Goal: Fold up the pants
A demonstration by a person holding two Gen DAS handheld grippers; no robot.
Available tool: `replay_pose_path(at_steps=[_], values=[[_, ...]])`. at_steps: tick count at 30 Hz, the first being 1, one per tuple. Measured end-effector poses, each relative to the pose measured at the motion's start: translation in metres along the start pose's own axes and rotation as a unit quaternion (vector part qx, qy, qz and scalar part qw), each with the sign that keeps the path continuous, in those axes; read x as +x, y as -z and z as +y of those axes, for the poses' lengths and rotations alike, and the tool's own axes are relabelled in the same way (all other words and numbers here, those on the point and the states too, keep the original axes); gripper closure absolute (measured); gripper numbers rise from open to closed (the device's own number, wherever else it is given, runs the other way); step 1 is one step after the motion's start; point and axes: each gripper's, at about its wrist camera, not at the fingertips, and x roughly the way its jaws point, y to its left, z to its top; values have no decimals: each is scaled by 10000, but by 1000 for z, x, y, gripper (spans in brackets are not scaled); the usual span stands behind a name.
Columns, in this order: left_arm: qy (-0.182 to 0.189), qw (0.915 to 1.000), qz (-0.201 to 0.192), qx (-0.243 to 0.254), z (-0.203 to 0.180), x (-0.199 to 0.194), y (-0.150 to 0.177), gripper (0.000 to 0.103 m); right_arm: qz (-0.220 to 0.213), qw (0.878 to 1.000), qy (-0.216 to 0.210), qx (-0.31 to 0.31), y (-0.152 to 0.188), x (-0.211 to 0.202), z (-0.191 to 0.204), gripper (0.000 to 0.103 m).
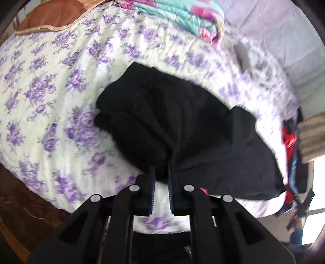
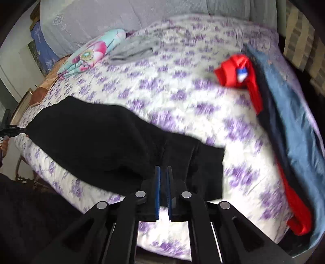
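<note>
The black pants (image 1: 172, 126) lie bunched on a bed with a white and purple floral cover (image 1: 50, 91). My left gripper (image 1: 161, 169) is shut on a fold of the black fabric at its near edge and lifts it slightly. In the right wrist view the same pants (image 2: 97, 142) stretch from the left toward the centre. My right gripper (image 2: 163, 170) is shut on the pants' near edge, with cloth pinched between its blue pads (image 2: 158, 188). The left gripper (image 2: 8, 130) shows small at the far left edge, at the other end of the pants.
A red garment (image 2: 239, 71), a dark one and a blue one (image 2: 290, 105) lie along the bed's right side. A folded grey garment (image 2: 138, 48) and a pink and teal floral quilt (image 2: 91, 52) lie at the far end. A brown pillow (image 1: 52, 16) sits at the top left.
</note>
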Motion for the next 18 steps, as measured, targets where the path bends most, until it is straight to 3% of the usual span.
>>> replay_pose_path(at_steps=[2,3,6,8,9,11,14,16,18], values=[[-420,9979,487,128,5,22,4,93,459,9988,83,133,23,20,0,94],[-526,9964,652,105,9,29,6,93,470,9981,-23,396,32,23,-4,94],[-566,9952,793,-103,19,38,9,93,-147,9871,-588,1484,39,11,-29,88],[-485,9961,711,-166,17,32,8,93,-656,9755,-785,1945,35,-1,-43,44],[-472,9967,645,-128,16,26,9,93,-856,9711,-842,2065,32,-6,-49,42],[-542,9972,506,43,14,9,12,91,-915,9731,-746,1978,20,-4,-54,42],[-698,9969,333,170,4,-15,14,85,-690,9869,-431,1394,1,16,-46,42],[-803,9963,174,253,-2,-29,15,84,-510,9925,-280,1078,-11,34,-44,42],[-843,9959,28,340,-13,-38,15,76,-425,9954,-245,819,-18,48,-43,43]])
